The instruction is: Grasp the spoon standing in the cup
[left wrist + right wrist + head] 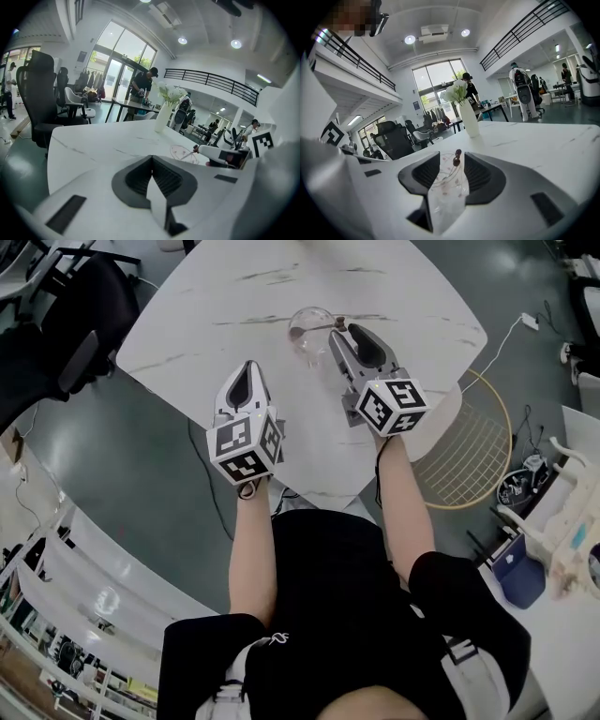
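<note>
Black square markers are showing on both grippers' cubes. The right gripper (349, 331) is hanging released, jaws apart with nothing pinched. The glass cup (309, 329), with the spoon (328, 326) leaning in it, is sitting on the white table (394, 277) just ahead of those jaws. The left gripper (249, 369) is hovering clenched and empty near the table's edge. A vase (468, 119) of white flowers is standing farther back, and a black chair (84, 306) is sitting off the table's left corner.

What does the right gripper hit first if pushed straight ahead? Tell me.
Most likely the spoon: its beaded handle end stands centred between the open jaws of the right gripper, in the clear glass cup. The cup's near rim could touch first; depth is unclear.
</note>
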`<state>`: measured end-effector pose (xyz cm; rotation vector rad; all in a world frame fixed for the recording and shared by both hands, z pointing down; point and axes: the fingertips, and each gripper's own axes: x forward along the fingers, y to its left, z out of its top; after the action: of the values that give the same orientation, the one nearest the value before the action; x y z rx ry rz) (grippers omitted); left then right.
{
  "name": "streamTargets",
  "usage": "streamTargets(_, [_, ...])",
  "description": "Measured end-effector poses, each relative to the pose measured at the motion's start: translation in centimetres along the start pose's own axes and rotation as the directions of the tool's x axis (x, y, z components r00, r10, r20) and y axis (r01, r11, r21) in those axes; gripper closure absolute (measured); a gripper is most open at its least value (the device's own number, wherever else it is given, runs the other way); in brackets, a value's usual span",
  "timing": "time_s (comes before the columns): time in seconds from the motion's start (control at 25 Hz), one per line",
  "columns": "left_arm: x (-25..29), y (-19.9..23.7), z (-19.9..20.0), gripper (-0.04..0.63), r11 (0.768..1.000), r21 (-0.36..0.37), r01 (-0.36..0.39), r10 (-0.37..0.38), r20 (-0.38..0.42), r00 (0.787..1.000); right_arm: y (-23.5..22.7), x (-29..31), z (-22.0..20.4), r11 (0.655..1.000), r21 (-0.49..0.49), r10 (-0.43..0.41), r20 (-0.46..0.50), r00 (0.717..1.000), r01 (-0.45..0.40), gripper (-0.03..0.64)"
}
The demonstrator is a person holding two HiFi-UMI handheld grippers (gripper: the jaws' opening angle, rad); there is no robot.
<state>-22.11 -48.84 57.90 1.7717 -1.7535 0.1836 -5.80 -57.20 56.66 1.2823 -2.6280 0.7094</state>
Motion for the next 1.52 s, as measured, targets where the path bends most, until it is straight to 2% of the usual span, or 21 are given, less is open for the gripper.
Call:
streamTargets(0.24, [2.1,-0.5,-1.0,0.581,0.999,-0.018,0.028,-0.029,-0.027,0.999,-0.5,2.3,-1.1,1.0,0.017,-0.006,-0.038,0.999,0.006,0.463])
streamTargets(0.44, [2.5,-0.7,-1.3,0.581,0.999,-0.02,0.042,-0.043,-0.035,0.998,-1.0,2.6,-1.0,0.999,0.008,-0.035,-0.029,0.999,0.035,0.563])
streamTargets(0.8, [0.8,-1.8,0.0,0.581,0.999,-0.027,0.047,-0.047,0.012,0.999,0.4,0.7,2.0,1.0,-0.023,-0.01,0.04,0.999,0.011,0.574])
streamTargets(1.08, [-2.4,-4.6,1.1,0.581,0.996,-0.019,0.09,-0.088,0.102,0.991,3.0,-3.6,6.3,0.998,-0.061,0.032,0.157,0.987,-0.023,0.574])
streamTargets(1.28, [-5.4,-7.3,2.7,0.581,0.991,0.11,0.072,-0.09,0.172,0.981,4.8,-7.4,8.8,0.994,-0.101,0.066,0.223,0.973,-0.044,0.574])
streamTargets(1.52, [-10.0,-8.1,5.7,0.581,0.993,0.106,0.046,-0.074,0.272,0.959,6.7,-12.7,10.3,0.993,-0.114,0.062,0.276,0.959,-0.031,0.574])
